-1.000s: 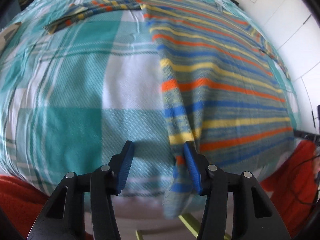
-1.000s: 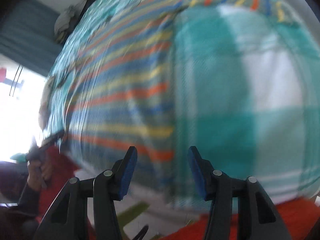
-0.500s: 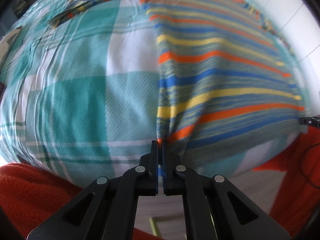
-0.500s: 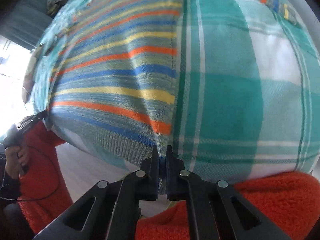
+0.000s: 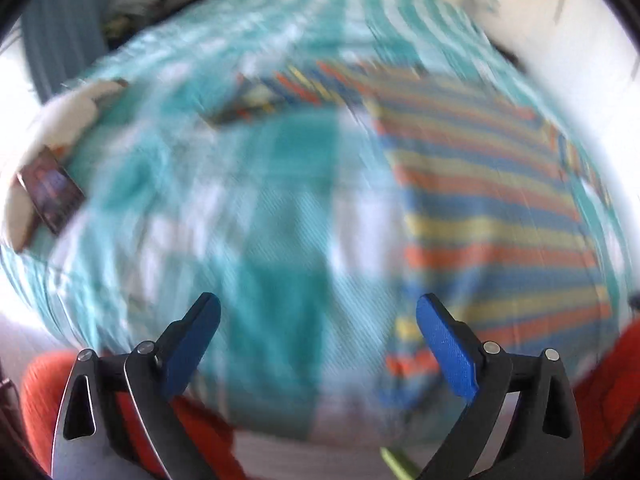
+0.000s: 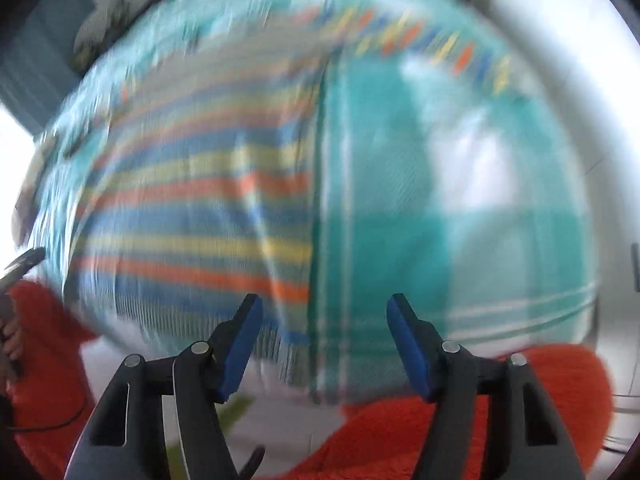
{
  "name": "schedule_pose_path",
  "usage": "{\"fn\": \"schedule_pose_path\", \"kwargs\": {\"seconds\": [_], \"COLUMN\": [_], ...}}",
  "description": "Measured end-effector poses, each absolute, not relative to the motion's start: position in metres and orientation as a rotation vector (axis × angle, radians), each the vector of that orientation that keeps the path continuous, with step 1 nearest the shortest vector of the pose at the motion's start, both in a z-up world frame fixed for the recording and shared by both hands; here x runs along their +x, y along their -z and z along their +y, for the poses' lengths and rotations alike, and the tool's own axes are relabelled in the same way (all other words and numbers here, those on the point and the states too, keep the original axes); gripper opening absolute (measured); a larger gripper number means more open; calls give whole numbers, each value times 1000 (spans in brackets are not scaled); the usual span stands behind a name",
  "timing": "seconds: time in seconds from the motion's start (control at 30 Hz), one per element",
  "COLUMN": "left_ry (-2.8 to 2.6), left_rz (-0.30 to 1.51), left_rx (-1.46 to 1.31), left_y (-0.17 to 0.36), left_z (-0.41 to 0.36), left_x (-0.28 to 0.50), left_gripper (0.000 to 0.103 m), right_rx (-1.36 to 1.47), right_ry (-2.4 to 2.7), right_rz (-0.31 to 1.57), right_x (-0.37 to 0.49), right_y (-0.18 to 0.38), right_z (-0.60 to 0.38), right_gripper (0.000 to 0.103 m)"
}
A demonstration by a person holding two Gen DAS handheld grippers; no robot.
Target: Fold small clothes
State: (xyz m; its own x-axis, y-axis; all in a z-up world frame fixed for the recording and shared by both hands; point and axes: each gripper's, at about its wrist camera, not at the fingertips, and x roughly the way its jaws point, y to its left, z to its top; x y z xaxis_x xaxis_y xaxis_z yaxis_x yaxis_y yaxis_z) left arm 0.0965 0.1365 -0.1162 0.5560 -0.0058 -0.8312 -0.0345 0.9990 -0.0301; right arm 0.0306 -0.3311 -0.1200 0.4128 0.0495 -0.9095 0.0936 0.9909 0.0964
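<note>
A small knitted top with blue, orange and yellow stripes (image 5: 492, 216) lies spread on a bed with a teal and white checked cover (image 5: 280, 240). One striped sleeve (image 5: 280, 92) stretches to the far left. My left gripper (image 5: 318, 344) hangs above the top's near left hem corner, jaws opening wide, with nothing between them. In the right wrist view the same striped top (image 6: 192, 216) fills the left half. My right gripper (image 6: 324, 346) hovers over its near right hem corner, jaws opening, with nothing pinched. Both views are blurred.
An orange fleece sleeve (image 6: 400, 432) of the person shows at the bottom of both views. A dark flat object (image 5: 50, 188) and a white pillow (image 5: 68, 116) lie at the bed's far left. A hand (image 6: 10, 332) shows at the left edge, a white wall (image 5: 580, 52) behind.
Both grippers closed on the top's hem corners half a second ago, then let go. Both have risen and tilted, so more of the bed shows.
</note>
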Motion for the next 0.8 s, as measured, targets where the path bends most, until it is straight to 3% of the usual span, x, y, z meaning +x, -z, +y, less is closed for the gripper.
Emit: {"fn": "schedule_pose_path", "kwargs": {"seconds": [0.1,0.17,0.33,0.8], "left_ry": [-37,-12,87,93], "left_rz": [911,878,945,904], "left_rx": [-41,13,195,143], "left_y": [126,141,202,198], "left_z": [155,155,152,158], "left_x": [150,184,238,232], "left_gripper": [98,98,103,103], "right_rx": [185,245,178,125], "right_ry": [155,173,91,79], "right_rz": [930,851,945,1001], "right_x": [18,17,43,52], "right_y": [96,97,121,142], "right_z": [-330,-323,-272,-240], "right_gripper": [81,81,81,81]}}
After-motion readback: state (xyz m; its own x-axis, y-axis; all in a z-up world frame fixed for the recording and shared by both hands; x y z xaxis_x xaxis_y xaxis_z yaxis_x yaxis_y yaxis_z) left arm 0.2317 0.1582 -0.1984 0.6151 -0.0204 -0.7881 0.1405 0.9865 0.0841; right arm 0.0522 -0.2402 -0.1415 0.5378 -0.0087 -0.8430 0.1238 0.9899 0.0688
